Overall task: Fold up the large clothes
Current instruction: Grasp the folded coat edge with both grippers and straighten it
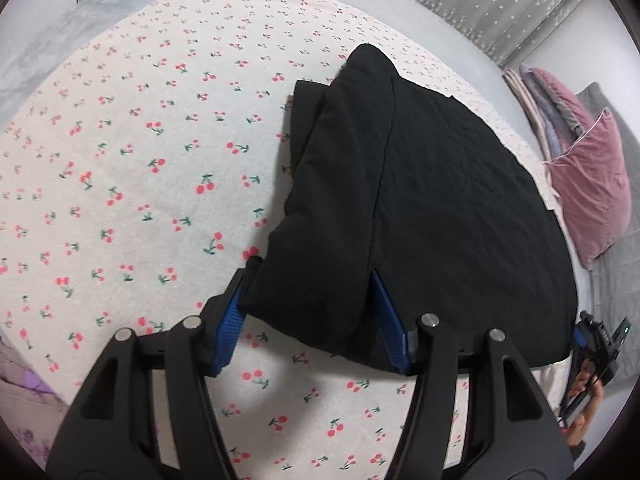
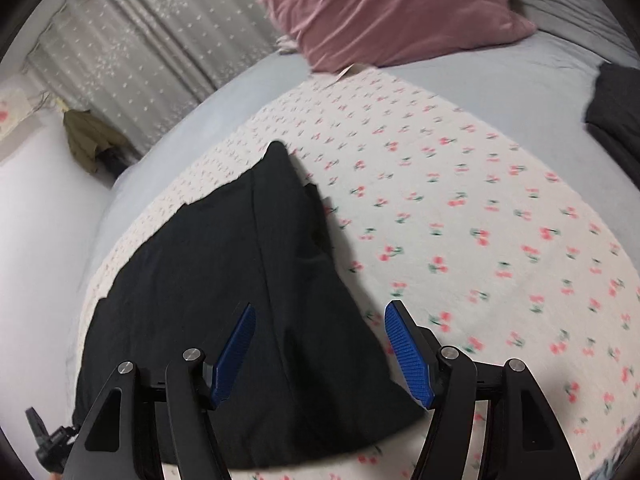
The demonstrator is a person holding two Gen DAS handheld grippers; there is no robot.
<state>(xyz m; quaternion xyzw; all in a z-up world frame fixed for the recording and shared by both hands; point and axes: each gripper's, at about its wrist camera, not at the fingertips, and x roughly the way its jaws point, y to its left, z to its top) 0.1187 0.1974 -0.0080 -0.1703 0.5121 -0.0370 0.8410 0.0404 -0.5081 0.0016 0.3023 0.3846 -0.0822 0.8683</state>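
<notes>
A black garment (image 1: 440, 208) lies folded into a long shape on a cherry-print blanket (image 1: 160, 160). In the left wrist view my left gripper (image 1: 312, 270) straddles the near left fold of the garment. The thick fold fills the gap between its blue pads (image 1: 230, 320) and hides their tips, but the jaws stand wide and do not pinch it. In the right wrist view my right gripper (image 2: 322, 306) hovers open over the near right edge of the garment (image 2: 200, 280), with its pads (image 2: 408, 352) clear of the cloth.
A pink pillow (image 2: 380, 8) lies at the head of the grey bed, with folded quilts (image 1: 548, 104) beside it. A dotted curtain (image 2: 140, 40) hangs behind. Dark grey cloth (image 2: 616, 100) sits at the far right. The blanket (image 2: 480, 220) stretches bare to the right of the garment.
</notes>
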